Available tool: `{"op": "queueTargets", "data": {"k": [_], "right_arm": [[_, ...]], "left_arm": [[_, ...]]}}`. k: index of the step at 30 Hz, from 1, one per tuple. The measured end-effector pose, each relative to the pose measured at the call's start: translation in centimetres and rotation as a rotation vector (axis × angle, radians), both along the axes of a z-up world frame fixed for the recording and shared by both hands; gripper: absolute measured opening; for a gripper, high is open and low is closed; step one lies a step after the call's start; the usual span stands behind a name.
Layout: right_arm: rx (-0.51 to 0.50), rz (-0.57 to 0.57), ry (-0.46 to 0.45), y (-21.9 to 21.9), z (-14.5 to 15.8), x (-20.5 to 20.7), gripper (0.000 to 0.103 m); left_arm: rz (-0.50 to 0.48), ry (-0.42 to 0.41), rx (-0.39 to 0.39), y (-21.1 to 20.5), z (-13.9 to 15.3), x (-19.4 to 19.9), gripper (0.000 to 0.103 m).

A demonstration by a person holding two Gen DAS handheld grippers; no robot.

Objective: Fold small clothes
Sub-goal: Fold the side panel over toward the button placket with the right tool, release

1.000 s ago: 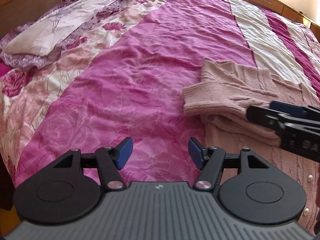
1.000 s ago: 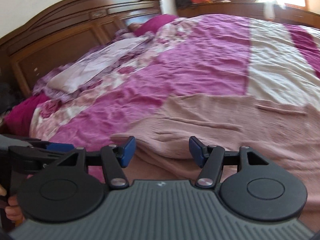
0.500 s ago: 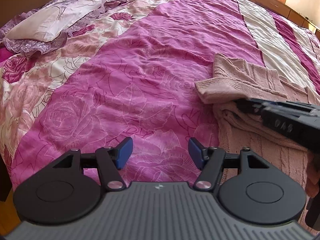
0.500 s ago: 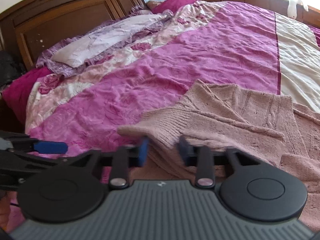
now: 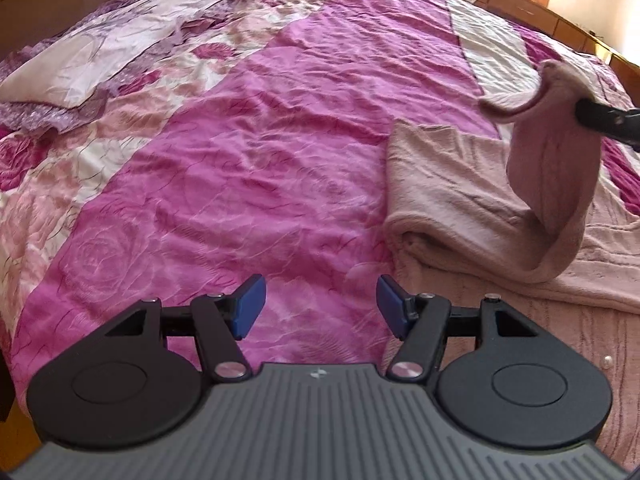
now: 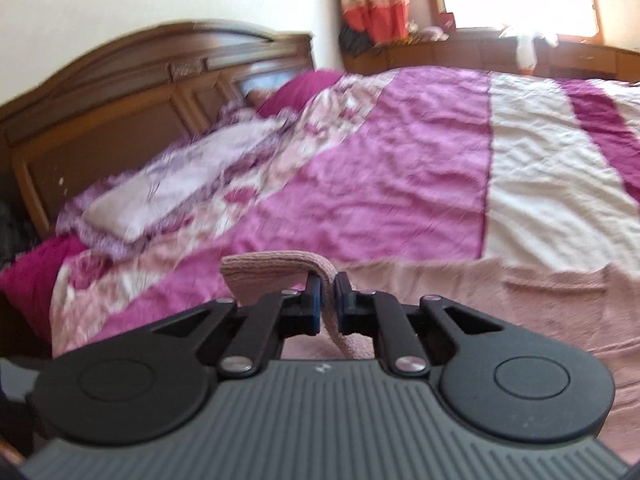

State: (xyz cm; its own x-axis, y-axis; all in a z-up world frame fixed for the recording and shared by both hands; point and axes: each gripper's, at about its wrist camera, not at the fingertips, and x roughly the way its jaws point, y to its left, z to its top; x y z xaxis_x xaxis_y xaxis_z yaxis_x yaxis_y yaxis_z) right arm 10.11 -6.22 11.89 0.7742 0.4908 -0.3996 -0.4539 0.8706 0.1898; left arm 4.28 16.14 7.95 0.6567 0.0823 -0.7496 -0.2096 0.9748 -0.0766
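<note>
Since a second ago our right gripper (image 6: 327,300) has gone from standing wide over the pink knitted sweater (image 5: 460,204) to clenching on its sleeve (image 5: 556,160) and carrying it upward; back then that sleeve lay flat across the garment. We see the knit squeezed between the two blue pads (image 6: 316,300) in the right wrist view, a fold of the cuff curling over the left finger and a strip of fabric running down toward the gripper body. From the left wrist view, the black tip of our right gripper (image 5: 600,120) comes in from the right edge, well above the bedspread (image 5: 260,140), and the sleeve hangs from it in a loop, its lower end joined to the sweater body on the bed.

Our left gripper (image 5: 318,306) is released, its blue pads (image 5: 250,306) standing well apart with nothing between them. It hovers tilted down over the magenta rose-patterned bedspread, just beside the left edge of the sweater, touching neither. It has hardly shifted.

We find the sweater on the right part of the bed, partly folded, with small buttons (image 5: 608,360) near its lower right. A pale frilled pillow (image 5: 92,64) lies far left by the wooden headboard (image 6: 132,92).
</note>
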Motion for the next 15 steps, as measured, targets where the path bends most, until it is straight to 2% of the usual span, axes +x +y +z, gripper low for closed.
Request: {"op": "queueTargets", "data": {"k": [8, 15], "right_arm": [[0.045, -0.149, -0.063, -6.0, 2.2, -0.7, 0.01], [0.088, -0.304, -0.038, -12.4, 0.6, -1.5, 0.01]], "left_arm": [[-0.1, -0.007, 0.006, -2.9, -0.3, 3.3, 0.069], [-0.127, 0.031, 0.064, -4.7, -2.1, 5.7, 0.069]]}}
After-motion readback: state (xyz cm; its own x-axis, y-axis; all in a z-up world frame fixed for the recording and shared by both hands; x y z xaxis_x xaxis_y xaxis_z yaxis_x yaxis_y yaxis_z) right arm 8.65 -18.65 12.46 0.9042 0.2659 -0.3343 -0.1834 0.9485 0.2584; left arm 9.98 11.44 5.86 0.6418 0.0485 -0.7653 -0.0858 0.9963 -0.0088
